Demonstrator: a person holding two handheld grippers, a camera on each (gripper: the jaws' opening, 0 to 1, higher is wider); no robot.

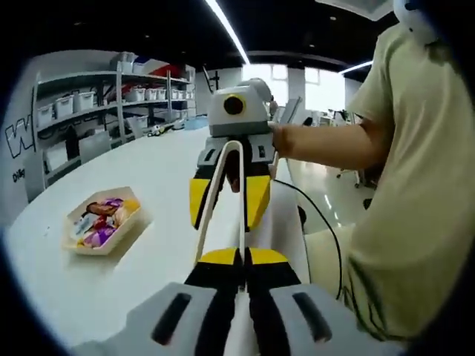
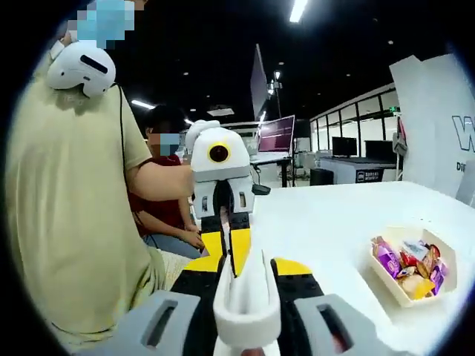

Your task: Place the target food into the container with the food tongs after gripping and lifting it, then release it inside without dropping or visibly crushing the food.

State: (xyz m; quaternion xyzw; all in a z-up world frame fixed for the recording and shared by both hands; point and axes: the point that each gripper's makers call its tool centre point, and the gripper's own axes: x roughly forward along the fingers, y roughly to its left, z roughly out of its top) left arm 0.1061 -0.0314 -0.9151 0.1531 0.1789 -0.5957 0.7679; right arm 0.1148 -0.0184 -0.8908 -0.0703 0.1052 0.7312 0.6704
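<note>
Facing each other above the white surface (image 1: 111,297), both grippers share white plastic food tongs (image 1: 223,200): right gripper (image 2: 247,315) fingers clamp one end, left gripper (image 1: 241,259) fingers look closed near the tips. Wrapped snacks (image 2: 408,265) fill the beige tray (image 2: 386,285); squeezing gently should avoid crushing.

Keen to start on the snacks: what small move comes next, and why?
Probably draw the left claw back off the tongs. They run between both claws, the right claw shut on their bent end, while the tray of snacks sits well aside on the table. The right alone could likely carry them there.
</note>
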